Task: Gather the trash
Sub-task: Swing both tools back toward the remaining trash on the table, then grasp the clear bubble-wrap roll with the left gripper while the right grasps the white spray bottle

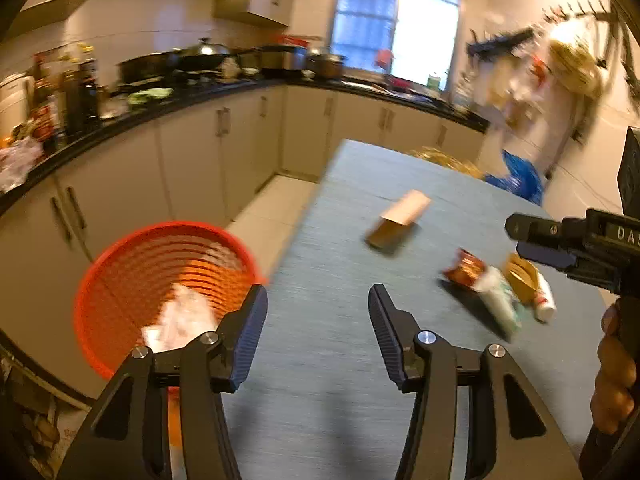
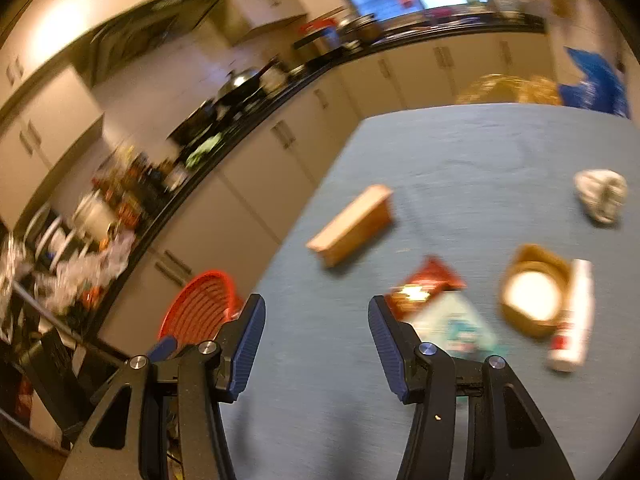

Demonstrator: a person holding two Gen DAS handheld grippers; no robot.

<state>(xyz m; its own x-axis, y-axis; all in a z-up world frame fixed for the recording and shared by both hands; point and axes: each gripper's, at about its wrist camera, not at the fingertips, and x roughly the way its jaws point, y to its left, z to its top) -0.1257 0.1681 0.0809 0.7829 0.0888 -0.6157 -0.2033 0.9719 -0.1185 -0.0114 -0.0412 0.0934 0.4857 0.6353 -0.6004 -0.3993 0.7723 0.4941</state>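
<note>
An orange-red bin (image 1: pixel 132 276) stands left of the blue table (image 1: pixel 320 360) with white crumpled paper (image 1: pixel 180 320) inside; it also shows in the right wrist view (image 2: pixel 200 304). My left gripper (image 1: pixel 318 300) is open and empty over the table's left edge beside the bin. My right gripper (image 2: pixel 316 312) is open and empty above the table; it appears in the left wrist view (image 1: pixel 536 240). On the table lie a cardboard box (image 2: pixel 352 224), a red snack wrapper (image 2: pixel 428 284), a teal-white packet (image 2: pixel 456 324), a paper bowl (image 2: pixel 532 292), a white bottle (image 2: pixel 572 320) and a crumpled tissue (image 2: pixel 602 194).
A black kitchen counter (image 1: pixel 200 96) crowded with pots and bottles curves along cream cabinets (image 1: pixel 192 152) on the left and back. A blue bag (image 1: pixel 520 176) and a yellow bag (image 1: pixel 444 158) sit beyond the table's far end. Utensils hang on the right wall.
</note>
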